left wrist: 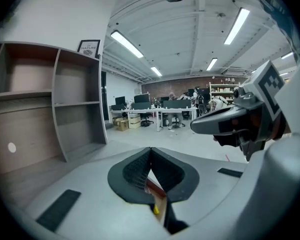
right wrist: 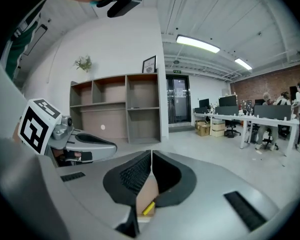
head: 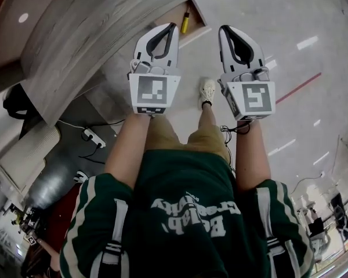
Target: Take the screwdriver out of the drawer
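The screwdriver [head: 185, 22], with a yellow handle, lies in an open wooden drawer [head: 198, 11] at the top of the head view. My left gripper [head: 173, 25] is shut and empty, its tips just left of and below the screwdriver. My right gripper [head: 223, 28] is also shut and empty, beside the drawer's right side. In the left gripper view the jaws [left wrist: 150, 148] meet, and a yellow bit of the screwdriver [left wrist: 156, 210] shows under them. The right gripper view shows its jaws [right wrist: 151, 152] together and the yellow handle [right wrist: 148, 208] below.
A grey wood-grain desk top [head: 93, 33] overhangs at the upper left. Below are the person's shoe [head: 207, 91] and a power strip [head: 93, 136] on the floor. A shelf unit [right wrist: 115, 111] stands against the wall; office desks [right wrist: 240, 121] are far off.
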